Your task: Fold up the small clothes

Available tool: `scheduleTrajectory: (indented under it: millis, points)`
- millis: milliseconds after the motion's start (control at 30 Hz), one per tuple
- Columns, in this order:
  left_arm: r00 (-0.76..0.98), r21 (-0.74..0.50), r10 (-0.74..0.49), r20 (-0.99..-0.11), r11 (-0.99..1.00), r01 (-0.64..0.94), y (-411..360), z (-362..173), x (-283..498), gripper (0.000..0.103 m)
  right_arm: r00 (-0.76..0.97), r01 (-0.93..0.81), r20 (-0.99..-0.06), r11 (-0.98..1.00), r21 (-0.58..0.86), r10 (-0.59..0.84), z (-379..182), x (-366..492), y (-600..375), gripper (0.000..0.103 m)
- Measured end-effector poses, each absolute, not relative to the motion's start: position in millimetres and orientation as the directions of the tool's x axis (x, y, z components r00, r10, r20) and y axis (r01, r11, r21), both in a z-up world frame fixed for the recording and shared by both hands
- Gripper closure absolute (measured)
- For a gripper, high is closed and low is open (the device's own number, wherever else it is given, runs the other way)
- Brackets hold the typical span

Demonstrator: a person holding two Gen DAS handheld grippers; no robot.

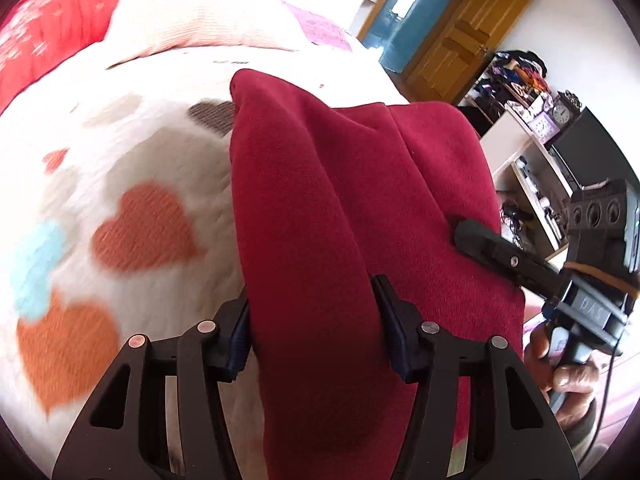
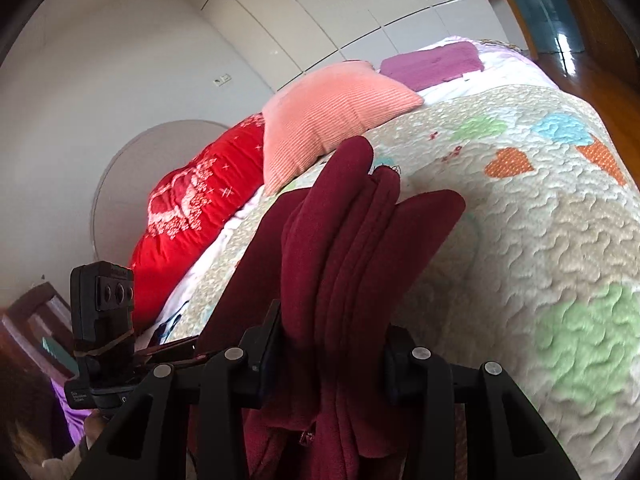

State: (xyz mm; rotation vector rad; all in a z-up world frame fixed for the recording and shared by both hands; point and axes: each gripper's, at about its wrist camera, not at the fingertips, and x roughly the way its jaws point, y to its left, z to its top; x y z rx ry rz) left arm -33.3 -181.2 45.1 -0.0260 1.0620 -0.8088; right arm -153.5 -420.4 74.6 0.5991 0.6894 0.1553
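A dark red fleece garment (image 1: 340,208) is held up over the bed between both grippers. My left gripper (image 1: 316,332) is shut on a thick fold of it, the cloth filling the gap between the pads. My right gripper (image 2: 332,356) is shut on a bunched, layered part of the same garment (image 2: 352,240). In the left wrist view the right gripper (image 1: 472,236) comes in from the right, its fingers pinching the cloth's edge. The far end of the garment droops toward the quilt.
The bed has a white quilt with coloured hearts (image 2: 540,208). A pink pillow (image 2: 332,120), a red cushion (image 2: 200,208) and a purple cloth (image 2: 436,62) lie at its head. Shelves with clutter (image 1: 532,128) and a wooden door (image 1: 460,36) stand to the right.
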Motion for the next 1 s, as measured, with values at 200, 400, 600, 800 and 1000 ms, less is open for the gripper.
scheduleTrajectory:
  millis: [200, 400, 600, 800, 1000]
  points:
    - [0.233, -0.368, -0.551, -0.802, 0.762, 0.533, -156.8, 20.2, -62.1, 0.047, 0.702, 0.249, -0.682, 0.827, 0.504, 0.205, 37.5, -180.5, -413.7, 0.049]
    - [0.303, -0.344, -0.516, -0.801, 0.811, 0.473, -148.1, 26.3, -68.3, 0.045, 0.779, 0.228, -0.610, 0.841, 0.491, 0.144, 75.1, -199.6, -405.9, 0.048]
    - [0.351, -0.319, -0.484, -0.801, 0.842, 0.434, -149.0, 22.4, -77.7, 0.043, 0.728, 0.237, -0.676, 0.885, 0.401, 0.111, 58.4, -151.1, -392.0, 0.084]
    - [0.382, -0.282, -0.455, -0.804, 0.858, 0.429, -151.5, 30.9, -81.2, 0.037, 0.705, 0.263, -0.708, 0.914, 0.310, 0.037, 42.0, -151.4, -393.6, 0.092]
    - [0.458, -0.188, -0.397, -0.795, 0.880, 0.436, -153.4, 38.9, -95.7, 0.037, 0.732, 0.247, -0.680, 0.908, 0.339, 0.055, 70.1, -179.5, -384.7, 0.090]
